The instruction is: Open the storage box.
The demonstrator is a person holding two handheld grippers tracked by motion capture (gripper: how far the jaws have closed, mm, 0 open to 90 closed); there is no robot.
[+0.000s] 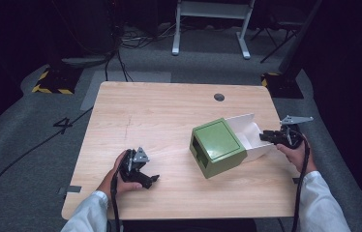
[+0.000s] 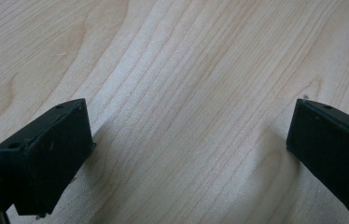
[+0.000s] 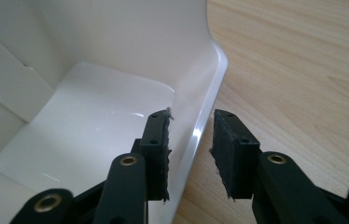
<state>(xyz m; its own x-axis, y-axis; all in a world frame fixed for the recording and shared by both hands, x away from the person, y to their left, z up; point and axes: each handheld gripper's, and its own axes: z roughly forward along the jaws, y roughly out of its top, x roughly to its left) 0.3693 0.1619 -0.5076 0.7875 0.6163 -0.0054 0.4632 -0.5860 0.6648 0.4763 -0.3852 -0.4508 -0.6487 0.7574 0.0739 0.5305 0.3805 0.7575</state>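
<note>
A person's two forearms in white sleeves come in from the near edge of a pale wooden bench (image 1: 169, 111), each hand holding a black two-jaw tool.

Nearest, at the front left, the left tool (image 1: 143, 175) rests low over bare wood. Its jaws are spread wide with nothing between them, and the left gripper view has only wood grain in the gap. It is well apart from everything else on the bench.

Farther in and to the right sits a green box (image 1: 218, 146), a sleeve with a cut-out in its near-left face. A white inner tray (image 1: 254, 137) has slid partway out of its far-right end, like a drawer. The tray's long axis runs from the green box out toward the right edge of the bench.

At that outer end is the right tool (image 1: 272, 137), by far the nearer of the two. In the right gripper view, the right tool (image 3: 190, 140) straddles the tray's thin glossy end wall (image 3: 205, 116): one jaw is inside the tray, the other outside over the wood. The jaws are only slightly apart and do not look pressed onto the wall yet. Any pull would likely run along the tray's length, away from the box.

Beyond the bench are grey floor, cables and a white frame.
</note>
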